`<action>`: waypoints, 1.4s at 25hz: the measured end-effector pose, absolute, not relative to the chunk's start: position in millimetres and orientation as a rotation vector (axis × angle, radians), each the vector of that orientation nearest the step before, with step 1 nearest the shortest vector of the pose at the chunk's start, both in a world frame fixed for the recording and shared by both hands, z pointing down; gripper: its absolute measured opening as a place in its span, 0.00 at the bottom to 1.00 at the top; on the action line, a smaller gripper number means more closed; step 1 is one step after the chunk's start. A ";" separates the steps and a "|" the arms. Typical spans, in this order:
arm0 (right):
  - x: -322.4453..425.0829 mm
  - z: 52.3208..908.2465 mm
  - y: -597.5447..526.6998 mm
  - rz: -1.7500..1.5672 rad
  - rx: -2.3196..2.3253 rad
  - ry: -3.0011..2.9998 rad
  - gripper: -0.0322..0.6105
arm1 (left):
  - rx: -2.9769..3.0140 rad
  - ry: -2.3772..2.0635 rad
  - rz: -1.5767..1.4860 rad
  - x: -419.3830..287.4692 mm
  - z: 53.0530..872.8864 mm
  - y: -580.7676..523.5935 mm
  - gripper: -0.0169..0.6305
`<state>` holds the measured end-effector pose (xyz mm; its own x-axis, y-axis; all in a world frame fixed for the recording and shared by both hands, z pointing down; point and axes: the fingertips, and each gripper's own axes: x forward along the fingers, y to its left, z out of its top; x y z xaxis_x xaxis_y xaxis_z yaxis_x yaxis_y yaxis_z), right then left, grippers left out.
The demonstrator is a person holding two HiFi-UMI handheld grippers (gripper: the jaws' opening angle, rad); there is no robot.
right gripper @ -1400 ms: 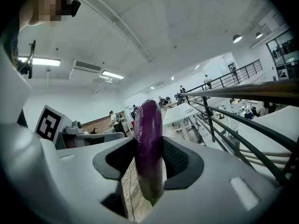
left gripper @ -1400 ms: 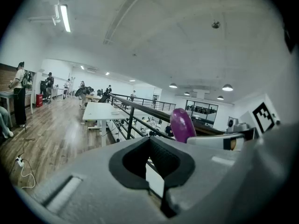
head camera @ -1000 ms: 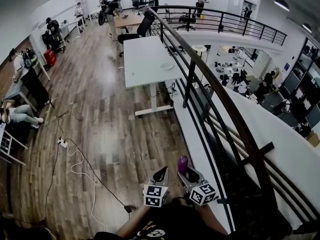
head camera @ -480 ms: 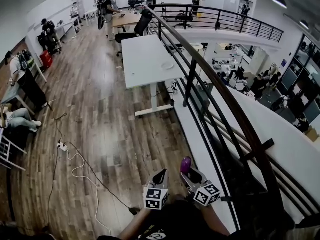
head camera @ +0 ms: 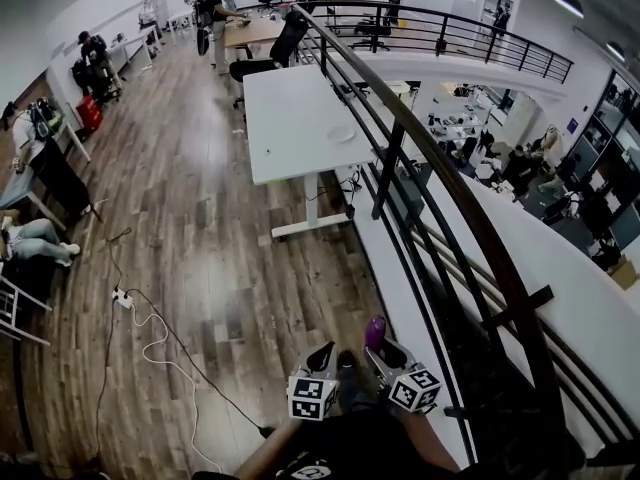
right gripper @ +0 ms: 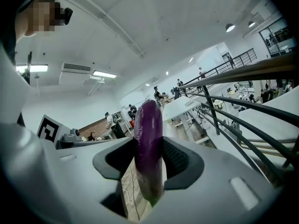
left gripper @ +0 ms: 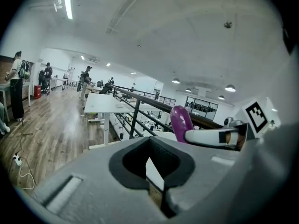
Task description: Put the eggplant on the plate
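The eggplant (right gripper: 148, 139) is gripped upright by the right gripper (right gripper: 149, 160). The left gripper (left gripper: 152, 162) is kept nearly closed and empty. The plate (head camera: 341, 134) is seen on a table (head camera: 285, 128) well ahead, so the placing is judged not yet done.

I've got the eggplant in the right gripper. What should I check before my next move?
1. Eggplant clamped in right gripper: ok, pads press both sides.
2. Left gripper empty: ok, jaws together on nothing.
3. Plate located: ok, on the white table ahead.
4. Plate within reach: not ok, a stretch of wood floor lies between.
5. Plate free of other items: cannot tell, too small.
6. Walkway: ok, power strip lies off to the left, railing to the right.
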<state>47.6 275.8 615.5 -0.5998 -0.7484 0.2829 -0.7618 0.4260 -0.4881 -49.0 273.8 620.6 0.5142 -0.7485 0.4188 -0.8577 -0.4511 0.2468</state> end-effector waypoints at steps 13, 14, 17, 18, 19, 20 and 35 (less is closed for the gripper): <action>78.4 613.7 51.2 0.900 1.169 -2.701 0.34 | 2.322 -1.459 0.361 -6.0 607.1 43.8 0.03; 78.9 615.4 37.7 0.905 1.168 -2.697 0.34 | 2.321 -1.451 0.373 -3.6 610.3 34.0 0.03; 75.5 618.5 -0.3 0.947 1.177 -2.700 0.34 | 2.316 -1.429 0.390 -1.7 620.5 -1.6 0.03; 73.3 621.2 -13.8 0.960 1.182 -2.697 0.34 | 2.312 -1.425 0.393 -3.6 625.7 -17.0 0.03; 70.6 624.6 -27.7 0.973 1.188 -2.694 0.34 | 2.307 -1.424 0.394 -7.0 630.6 -33.7 0.03; 67.2 628.3 -41.9 0.986 1.191 -2.690 0.34 | 2.301 -1.424 0.393 -11.7 634.0 -51.1 0.03; 19.1 642.3 -301.5 0.917 1.361 -2.597 0.34 | 2.401 -1.291 0.363 -57.5 629.0 -317.5 0.03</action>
